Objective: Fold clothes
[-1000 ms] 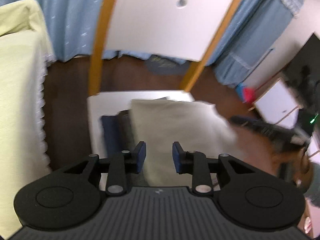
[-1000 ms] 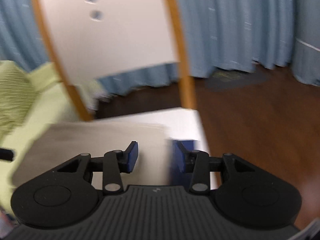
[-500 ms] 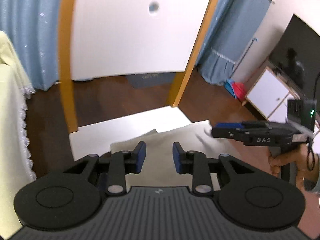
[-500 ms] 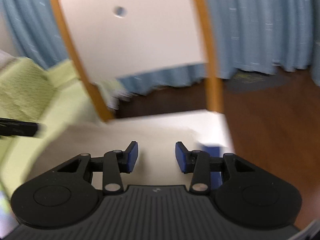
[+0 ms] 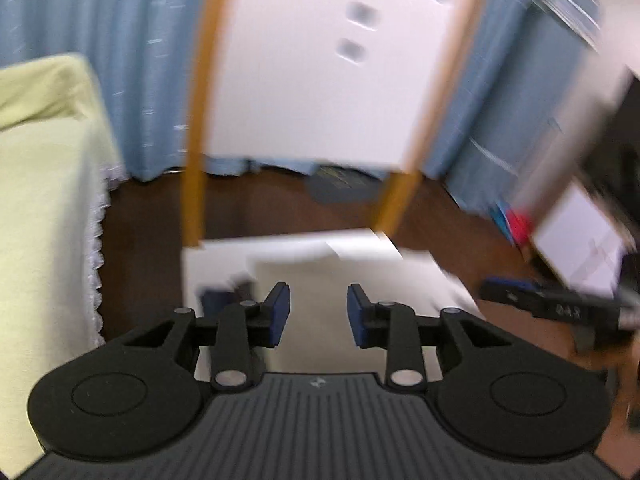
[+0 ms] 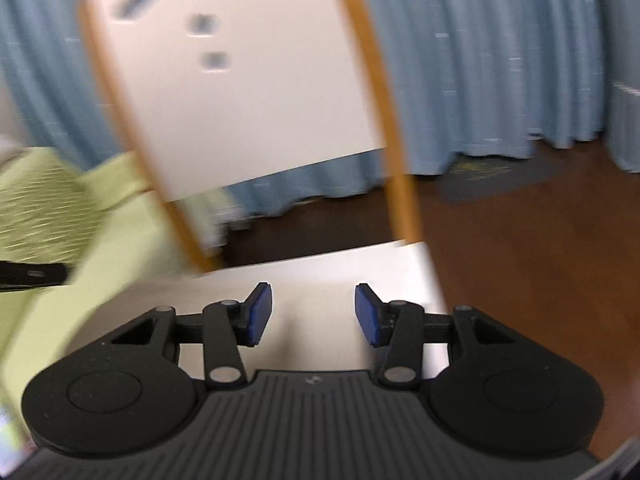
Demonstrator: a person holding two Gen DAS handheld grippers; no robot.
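A folded beige cloth [image 5: 352, 276] lies on the white seat [image 5: 216, 264] of a chair, over darker folded clothes [image 5: 218, 296] at its left. It also shows blurred in the right wrist view [image 6: 312, 304]. My left gripper [image 5: 318, 312] is open and empty, held above the cloth's near edge. My right gripper [image 6: 314, 314] is open and empty above the cloth; it also shows at the right of the left wrist view [image 5: 520, 298].
The chair has a white back panel [image 5: 320, 80] with orange posts [image 5: 196, 140]. A yellow-green covered bed [image 5: 40, 200] stands left. Blue curtains [image 6: 500, 60] hang behind. Dark wood floor [image 6: 540, 240] surrounds the chair; a white cabinet [image 5: 580, 240] is at right.
Both grippers have swung and tilted; the views are blurred by motion. The right gripper's jaws have opened wider. The beige cloth stays on the seat.
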